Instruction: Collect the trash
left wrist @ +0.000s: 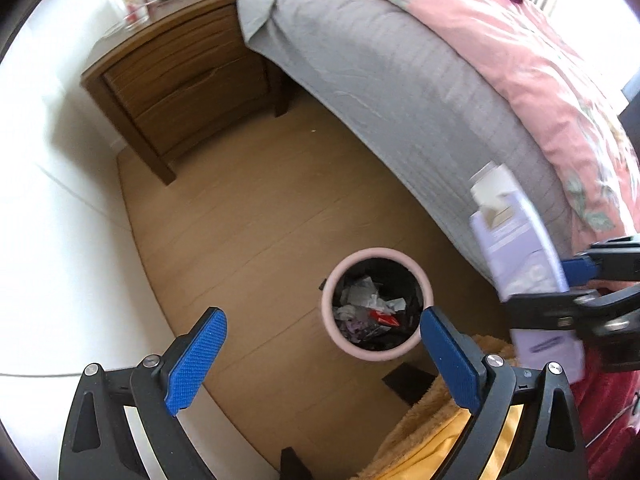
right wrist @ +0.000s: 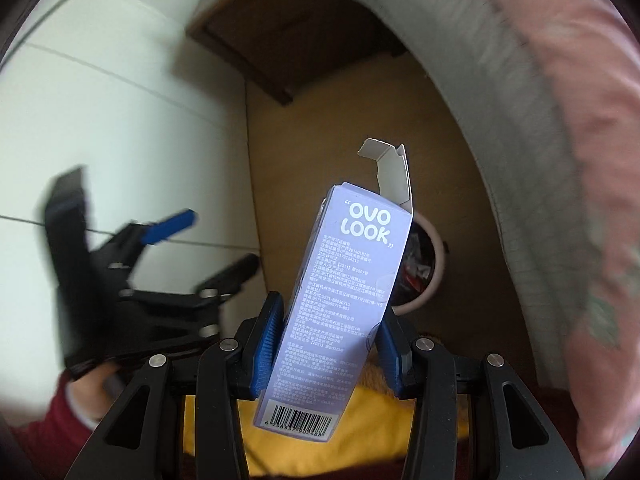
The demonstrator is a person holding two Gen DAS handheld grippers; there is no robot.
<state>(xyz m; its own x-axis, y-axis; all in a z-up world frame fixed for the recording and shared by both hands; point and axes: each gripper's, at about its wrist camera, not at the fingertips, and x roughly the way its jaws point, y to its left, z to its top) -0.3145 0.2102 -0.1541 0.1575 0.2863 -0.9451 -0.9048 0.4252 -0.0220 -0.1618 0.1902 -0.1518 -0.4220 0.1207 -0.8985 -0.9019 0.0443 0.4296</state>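
Item: lilac carton (right wrist: pixel 340 304), clamped across its narrow sides in my right gripper (right wrist: pixel 328 344), long axis running up and away from the jaws, open flap at the far end.
Destination: pink-rimmed bin (left wrist: pixel 378 304) on the floor beside the bed (left wrist: pixel 400 92), ahead of and below the carton, partly hidden behind it.
My left gripper (left wrist: pixel 320 356): jaws wide apart, empty, over the bin.
Judgement: the right hand carries the drop.

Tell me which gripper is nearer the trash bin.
Left. The open left gripper hovers right over the trash bin; the right gripper, clamping the purple box, is off beside it.
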